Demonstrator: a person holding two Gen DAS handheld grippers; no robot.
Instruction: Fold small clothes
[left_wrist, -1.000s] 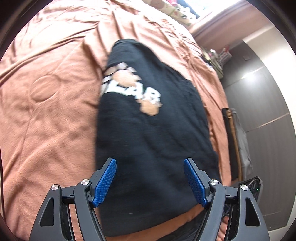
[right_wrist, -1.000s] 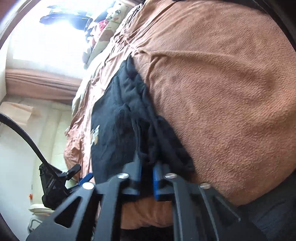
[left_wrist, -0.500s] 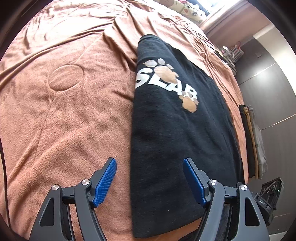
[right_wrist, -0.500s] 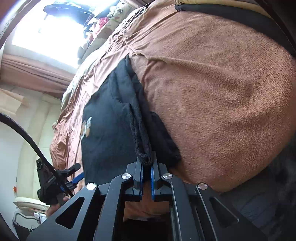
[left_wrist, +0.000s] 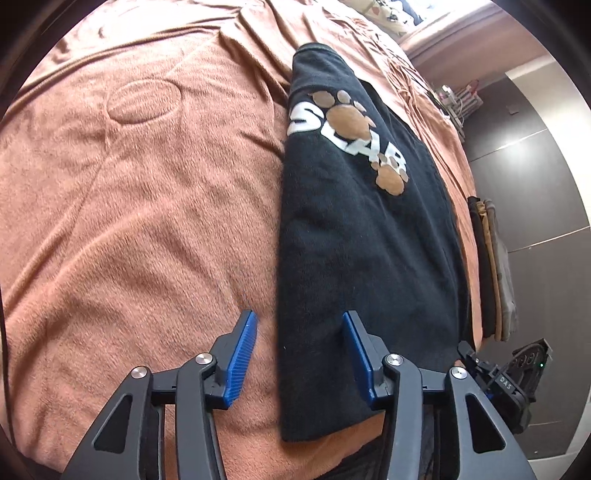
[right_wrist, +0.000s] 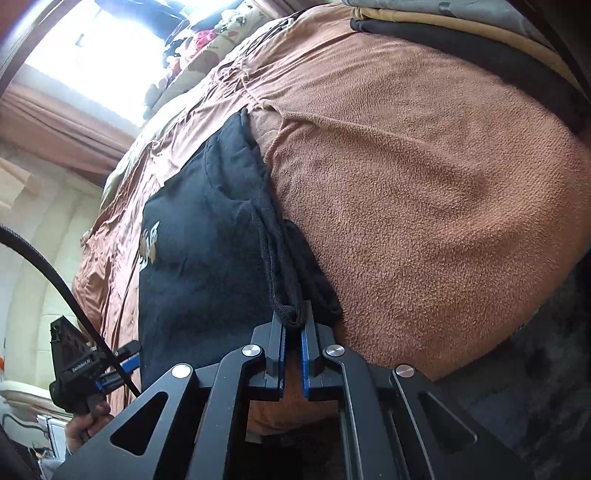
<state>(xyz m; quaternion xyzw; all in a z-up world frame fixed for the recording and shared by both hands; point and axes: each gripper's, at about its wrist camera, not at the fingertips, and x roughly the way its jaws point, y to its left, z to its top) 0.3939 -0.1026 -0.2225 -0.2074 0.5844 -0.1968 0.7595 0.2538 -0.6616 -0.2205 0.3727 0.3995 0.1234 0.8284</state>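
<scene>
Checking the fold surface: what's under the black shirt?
The brown blanket lies under the black shirt on every visible side. Anything between them is covered.

A rust-brown blanket (left_wrist: 140, 221) covers the bed, with patterned pillows (right_wrist: 207, 48) and folded clothes (left_wrist: 493, 269) at its edges.
</scene>
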